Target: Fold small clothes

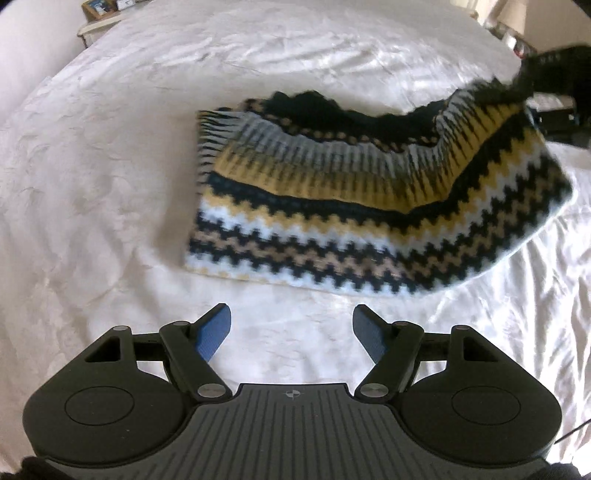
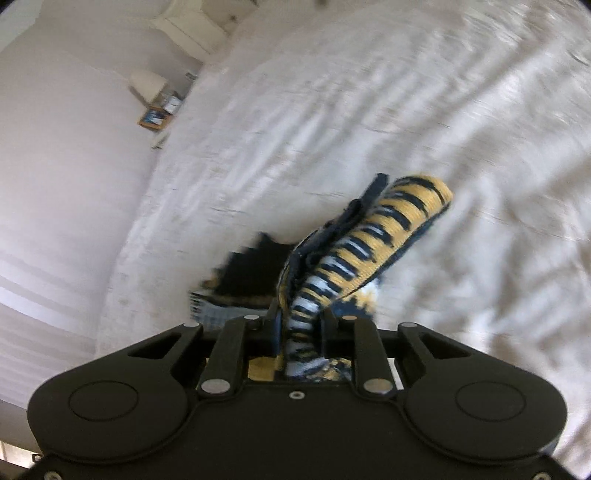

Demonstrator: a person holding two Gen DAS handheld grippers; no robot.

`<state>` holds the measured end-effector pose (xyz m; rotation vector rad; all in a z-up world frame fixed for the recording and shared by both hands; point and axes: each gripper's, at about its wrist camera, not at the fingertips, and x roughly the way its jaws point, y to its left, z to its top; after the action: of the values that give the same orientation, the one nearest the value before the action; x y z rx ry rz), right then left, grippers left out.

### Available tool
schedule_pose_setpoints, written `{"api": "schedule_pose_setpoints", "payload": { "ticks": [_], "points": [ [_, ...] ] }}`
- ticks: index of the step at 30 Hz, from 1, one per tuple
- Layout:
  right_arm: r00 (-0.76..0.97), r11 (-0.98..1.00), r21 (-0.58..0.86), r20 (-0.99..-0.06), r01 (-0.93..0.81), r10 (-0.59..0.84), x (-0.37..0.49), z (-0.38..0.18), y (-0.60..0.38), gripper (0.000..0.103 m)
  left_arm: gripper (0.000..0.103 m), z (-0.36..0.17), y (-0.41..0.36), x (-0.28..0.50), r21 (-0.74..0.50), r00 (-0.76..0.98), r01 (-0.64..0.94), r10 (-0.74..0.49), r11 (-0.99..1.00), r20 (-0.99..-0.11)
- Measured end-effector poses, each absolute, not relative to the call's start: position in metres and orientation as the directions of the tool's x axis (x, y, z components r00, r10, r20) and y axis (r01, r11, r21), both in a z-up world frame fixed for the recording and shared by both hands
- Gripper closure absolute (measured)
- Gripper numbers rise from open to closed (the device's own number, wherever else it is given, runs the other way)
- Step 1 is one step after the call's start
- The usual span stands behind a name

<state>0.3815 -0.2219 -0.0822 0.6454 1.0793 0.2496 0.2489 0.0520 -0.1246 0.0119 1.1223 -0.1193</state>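
Observation:
A knitted garment (image 1: 332,206) with zigzag bands of navy, yellow, white and tan lies on the white bed, its upper layer folded over and lifted at the far right corner. My left gripper (image 1: 291,332) is open and empty, hovering just short of the garment's near edge; its blue pads (image 1: 214,334) are wide apart. My right gripper (image 2: 299,332) is shut on a bunched edge of the garment (image 2: 369,243) and holds it above the bed. It also shows in the left wrist view (image 1: 554,99) at the raised corner, dark and blurred.
The white bedsheet (image 1: 110,184) is wrinkled and spreads all around. A nightstand with a picture frame (image 1: 99,11) stands beyond the far left corner; it also shows in the right wrist view (image 2: 155,118). A lamp (image 1: 506,14) stands at far right.

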Motion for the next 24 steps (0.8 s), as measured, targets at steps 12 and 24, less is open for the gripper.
{"api": "schedule_pose_setpoints", "payload": {
  "ticks": [12, 24],
  "points": [
    [0.398, 0.748, 0.659, -0.71, 0.084, 0.581, 0.43, -0.106, -0.077, 0.083, 0.031, -0.136, 0.148, 0.256, -0.044, 0.434, 0.067, -0.069, 0.997, -0.898],
    [0.383, 0.857, 0.515, -0.795, 0.017, 0.47, 0.424, -0.115, -0.04, 0.041, 0.03, -0.13, 0.163, 0.284, -0.224, 0.48, 0.121, -0.254, 0.967, -0.84]
  ]
}}
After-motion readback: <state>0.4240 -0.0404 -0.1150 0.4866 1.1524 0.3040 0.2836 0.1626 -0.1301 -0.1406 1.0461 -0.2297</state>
